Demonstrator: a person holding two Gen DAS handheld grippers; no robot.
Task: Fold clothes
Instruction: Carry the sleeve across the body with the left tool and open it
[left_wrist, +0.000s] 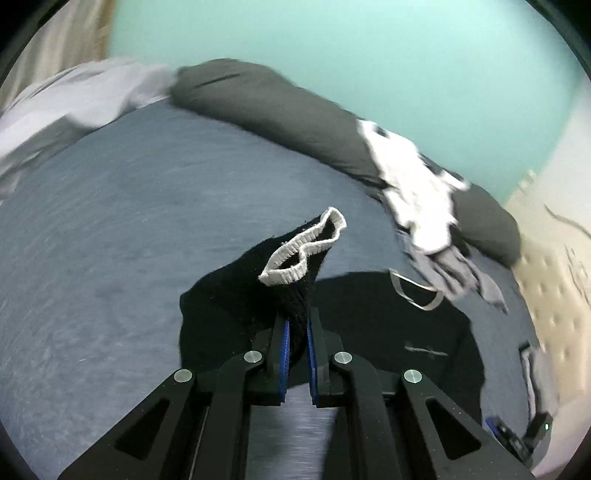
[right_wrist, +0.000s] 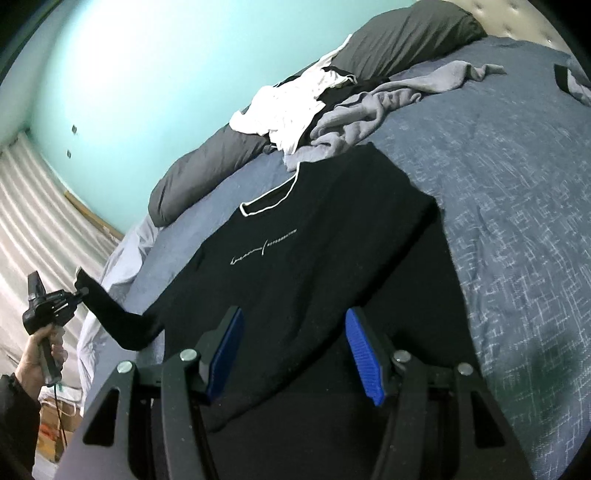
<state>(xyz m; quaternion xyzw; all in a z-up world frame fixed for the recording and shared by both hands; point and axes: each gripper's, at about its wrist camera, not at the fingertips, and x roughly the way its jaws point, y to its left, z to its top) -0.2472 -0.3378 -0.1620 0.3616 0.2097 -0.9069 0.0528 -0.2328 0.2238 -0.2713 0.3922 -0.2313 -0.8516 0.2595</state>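
Observation:
A black T-shirt (right_wrist: 295, 258) with a white-edged neck and a small chest print lies face up on the blue bedspread (right_wrist: 517, 221). My left gripper (left_wrist: 297, 314) is shut on one black sleeve, and the sleeve's white cuff (left_wrist: 303, 251) stands up past the fingertips. In the right wrist view the left gripper (right_wrist: 79, 291) holds that sleeve (right_wrist: 118, 321) lifted and stretched out to the left of the shirt, with a hand (right_wrist: 40, 354) on its handle. My right gripper (right_wrist: 293, 312) hovers over the shirt's lower part, jaws apart, blue pads (right_wrist: 360, 354) not pressing the cloth.
A heap of white (right_wrist: 288, 107) and grey (right_wrist: 369, 107) clothes lies beyond the shirt's collar. Dark grey pillows (right_wrist: 406, 37) line the teal wall. A pale crumpled sheet (left_wrist: 66, 103) lies at the bed's far side. A padded headboard (left_wrist: 554, 277) and striped curtains (right_wrist: 37, 206) bound the bed.

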